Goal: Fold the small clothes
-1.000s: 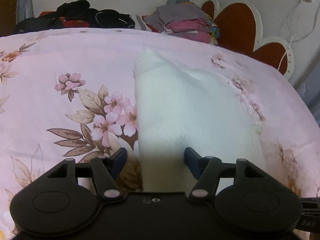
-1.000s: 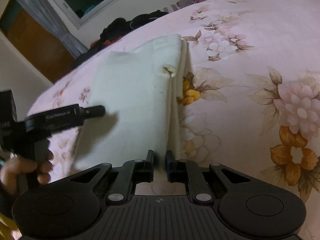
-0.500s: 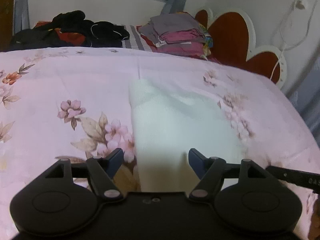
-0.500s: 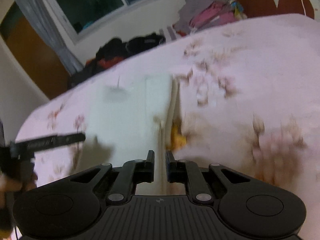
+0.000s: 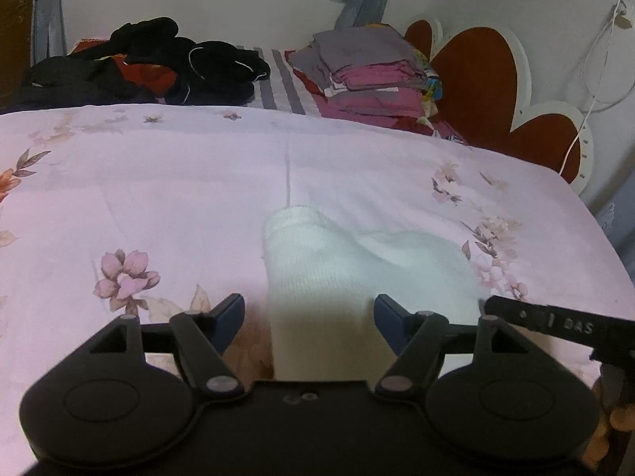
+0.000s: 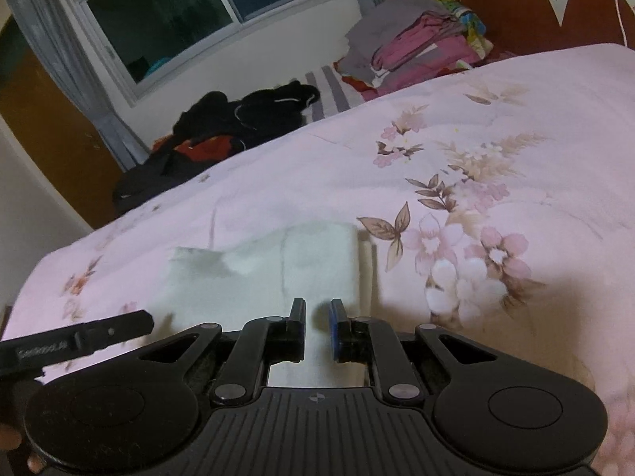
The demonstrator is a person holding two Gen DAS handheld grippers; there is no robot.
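Note:
A white folded garment (image 5: 349,273) lies flat on the pink floral bedspread (image 5: 158,198); it also shows in the right wrist view (image 6: 278,273). My left gripper (image 5: 308,313) is open wide and empty, raised above the garment's near end. My right gripper (image 6: 317,317) has its jaws a narrow gap apart, with nothing between them, above the garment's near edge. The right gripper's side shows in the left wrist view (image 5: 555,323), and the left gripper's side shows in the right wrist view (image 6: 79,337).
A stack of folded grey and pink clothes (image 5: 373,67) sits at the far right of the bed by the red headboard (image 5: 476,75). A heap of black clothes (image 5: 158,67) lies at the far left under the window (image 6: 190,12).
Both grippers have pulled back and up from the garment, so it looks smaller and farther. The right gripper's jaws have opened slightly. The garment stays flat.

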